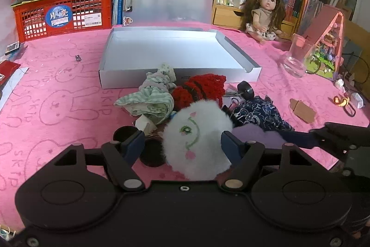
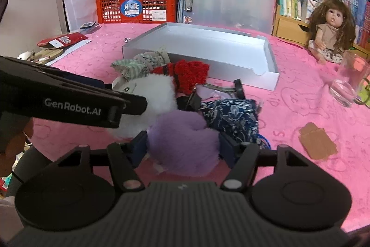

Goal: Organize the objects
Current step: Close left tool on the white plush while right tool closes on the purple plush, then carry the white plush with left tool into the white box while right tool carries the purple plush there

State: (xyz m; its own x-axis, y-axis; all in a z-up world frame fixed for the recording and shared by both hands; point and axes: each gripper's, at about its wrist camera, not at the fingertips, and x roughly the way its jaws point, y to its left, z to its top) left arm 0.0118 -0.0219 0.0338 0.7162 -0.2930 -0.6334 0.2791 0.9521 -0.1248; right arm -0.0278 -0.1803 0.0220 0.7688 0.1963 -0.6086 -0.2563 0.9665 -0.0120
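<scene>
A pile lies on the pink cloth before an open white box [image 1: 138, 75] [image 2: 259, 78]. It holds a white fluffy toy [image 1: 196, 138] [image 2: 152, 96], a purple fluffy toy [image 2: 182, 142] [image 1: 254, 131], a red knitted piece [image 1: 201, 87] [image 2: 192, 73], green striped cloth [image 1: 150, 98] [image 2: 131, 66] and a dark blue floral pouch [image 1: 261, 115] [image 2: 231, 117]. My left gripper [image 1: 182, 142] is open, its fingers on either side of the white toy. My right gripper [image 2: 183, 146] is open, its fingers on either side of the purple toy.
A doll [image 1: 266, 13] [image 2: 328, 31] sits at the back right. A clear glass [image 1: 298, 57] [image 2: 349, 82] stands on the right, with cardboard scraps [image 1: 303, 110] [image 2: 316, 142] nearer. A red crate [image 1: 64, 13] [image 2: 136, 6] and books line the back.
</scene>
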